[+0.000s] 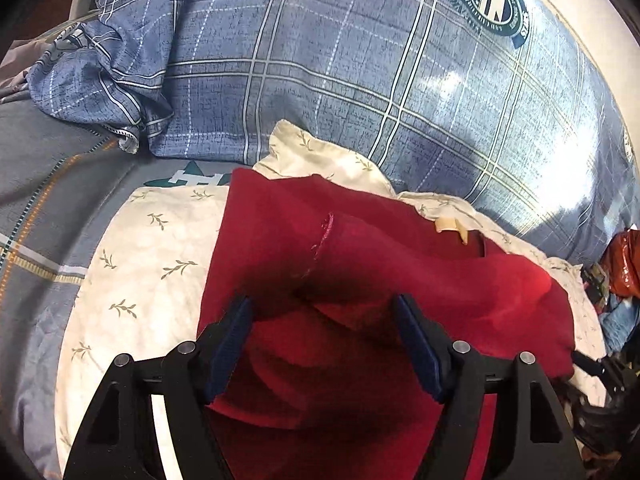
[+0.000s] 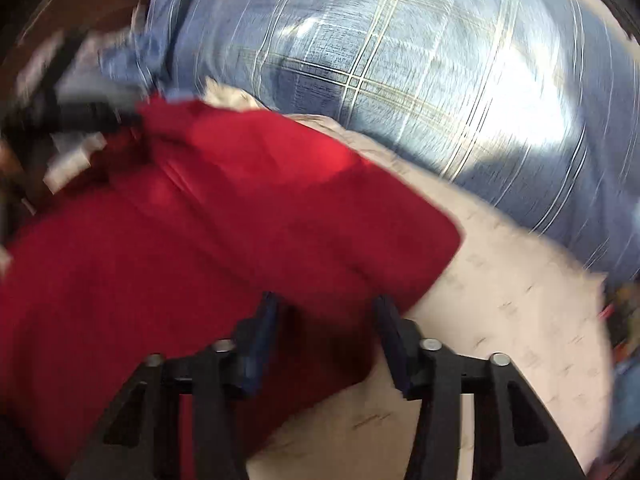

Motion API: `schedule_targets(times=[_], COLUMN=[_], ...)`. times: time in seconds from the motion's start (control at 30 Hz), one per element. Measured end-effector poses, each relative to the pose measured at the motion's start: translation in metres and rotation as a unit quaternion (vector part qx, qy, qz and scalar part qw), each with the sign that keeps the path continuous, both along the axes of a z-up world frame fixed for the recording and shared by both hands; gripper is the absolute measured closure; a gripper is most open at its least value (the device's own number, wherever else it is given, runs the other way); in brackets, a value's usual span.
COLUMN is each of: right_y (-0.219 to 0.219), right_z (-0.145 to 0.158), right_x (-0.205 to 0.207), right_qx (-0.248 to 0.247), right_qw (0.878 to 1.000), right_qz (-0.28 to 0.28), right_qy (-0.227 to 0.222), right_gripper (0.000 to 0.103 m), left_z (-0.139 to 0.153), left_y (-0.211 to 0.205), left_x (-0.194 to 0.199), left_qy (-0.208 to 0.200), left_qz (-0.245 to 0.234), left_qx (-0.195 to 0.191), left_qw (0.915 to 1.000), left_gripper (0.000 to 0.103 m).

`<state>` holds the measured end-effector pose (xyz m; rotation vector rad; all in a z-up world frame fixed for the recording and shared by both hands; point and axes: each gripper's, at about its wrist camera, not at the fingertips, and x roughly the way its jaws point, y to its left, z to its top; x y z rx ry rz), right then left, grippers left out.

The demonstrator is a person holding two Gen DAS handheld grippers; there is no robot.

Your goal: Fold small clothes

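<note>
Red fabric, a small garment [image 1: 360, 264], lies rumpled on a cream cloth printed with little leaf sprigs [image 1: 136, 264], which is spread over a bed. Behind it rises a bulky blue plaid duvet [image 1: 320, 60] with a round green emblem [image 1: 490, 0] near its far edge, and a grey sheet with striped bands [image 1: 44, 168] shows off to the left. The left gripper [image 1: 324, 308] hangs low over the red garment with its jaws spread wide, blue pads [image 1: 230, 344] to either side of a raised fold, nothing pinched between them. The right gripper [image 2: 326, 304] is likewise parted, its tips above the garment's near edge where red meets cream; that view is smeared by motion, so I cannot tell whether the pads touch the cloth.
</note>
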<state>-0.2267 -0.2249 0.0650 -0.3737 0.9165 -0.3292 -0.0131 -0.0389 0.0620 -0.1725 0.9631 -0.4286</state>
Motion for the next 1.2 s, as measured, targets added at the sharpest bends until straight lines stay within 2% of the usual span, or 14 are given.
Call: schedule_targets(times=[0.03,0.1,0.23,0.33,0.43,0.53,0.6,0.7,0.77,0.83,0.9,0.97,1.1,1.2], right_y=[-0.002,-0.011,-0.018,-0.026,-0.036,-0.04,-0.037,-0.033,-0.035,-0.034,-0.033,-0.032,-0.03,-0.037], right_z=[0.0,0.013,0.048,0.036,0.018,0.028,0.037,0.047,0.048,0.045,0.042,0.038,0.046,0.055], right_x=[-0.001,-0.007,-0.042,-0.052,-0.054,-0.063,-0.067,-0.071,-0.073,-0.073,-0.073,-0.073,-0.073,-0.068], right_qx=[-0.009,0.035,0.105,0.112,0.124,0.183,0.173,0.166,0.174,0.181,0.189,0.194,0.19,0.177], right_qw=[1.0,0.999,0.991,0.991,0.989,0.979,0.979,0.979,0.978,0.976,0.974,0.973,0.972,0.969], right_qz=[-0.009,-0.027,-0.033,-0.05,-0.077,-0.085,-0.088,-0.09,-0.093,-0.099,-0.102,-0.106,-0.108,-0.132], right_qy=[0.0,-0.022,-0.073,-0.046,-0.017,-0.043,-0.058,-0.073,-0.074,-0.073,-0.07,-0.071,-0.086,-0.112], right_gripper=[0.086,0.095,0.096,0.096,0.086,0.07,0.058,0.057,0.057,0.057,0.057,0.057,0.054,0.038], left_z=[-0.001,-0.001,0.003,0.005,0.005,0.008,0.006,-0.001,-0.002,-0.004,-0.006,-0.007,0.022,0.049], left_y=[-0.001,-0.001,0.005,0.006,0.006,0.01,0.009,-0.002,-0.014,-0.025,-0.036,-0.038,-0.021,-0.009], left_x=[-0.001,-0.001,-0.003,-0.005,-0.008,-0.007,-0.006,-0.003,-0.004,-0.004,-0.005,-0.006,-0.017,-0.037], left_qy=[-0.001,-0.003,-0.002,-0.002,0.006,0.004,0.004,0.017,0.011,0.008,0.0,-0.006,-0.028,-0.093], left_qz=[0.0,0.001,0.001,-0.003,-0.012,-0.009,-0.004,-0.022,-0.035,-0.05,-0.055,-0.05,-0.042,-0.043], left_qx=[0.002,0.003,-0.009,-0.016,-0.024,-0.035,-0.036,-0.033,-0.027,-0.019,0.009,0.016,-0.027,0.007], left_qw=[1.0,1.0,1.0,0.9999,0.9996,0.9993,0.9993,0.9991,0.999,0.9985,0.9985,0.9986,0.9983,0.9947], left_gripper=[0.031,0.031,0.031,0.031,0.031,0.031,0.031,0.033,0.041,0.061,0.069,0.084,0.087,0.087])
